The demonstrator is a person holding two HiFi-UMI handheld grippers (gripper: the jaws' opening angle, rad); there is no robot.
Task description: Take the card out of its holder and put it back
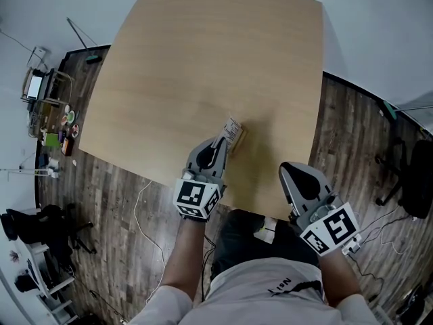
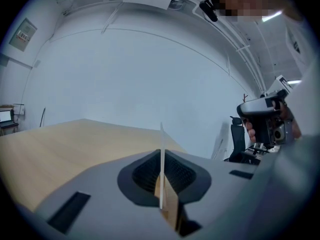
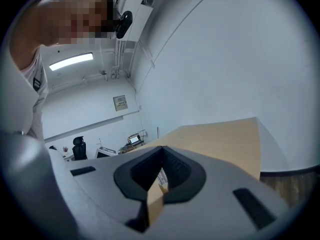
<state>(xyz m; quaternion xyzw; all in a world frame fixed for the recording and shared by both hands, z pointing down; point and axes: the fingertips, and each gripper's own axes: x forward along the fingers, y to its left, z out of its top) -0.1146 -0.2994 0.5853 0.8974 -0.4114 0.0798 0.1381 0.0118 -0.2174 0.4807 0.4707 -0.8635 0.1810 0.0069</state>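
Observation:
A small white printed card (image 1: 233, 126) stands over a low wooden holder (image 1: 239, 138) near the front of the light wooden table (image 1: 203, 66). My left gripper (image 1: 222, 143) reaches it from the near side. In the left gripper view the card (image 2: 161, 159) shows edge-on and upright, with the left gripper (image 2: 161, 151) shut on it and the wooden holder (image 2: 172, 211) just below. Whether the card's foot sits in the slot is hidden. My right gripper (image 1: 288, 168) hovers at the table's front right, shut and empty. The right gripper (image 3: 162, 151) faces the card (image 3: 161, 175).
The table's front edge runs just under both grippers, with dark plank floor below. Clutter and a small rack (image 1: 47, 107) lie on the floor at left, and white cables (image 1: 142, 208) trail there. An office chair (image 1: 406, 181) stands at right. The right gripper (image 2: 265, 116) shows in the left gripper view.

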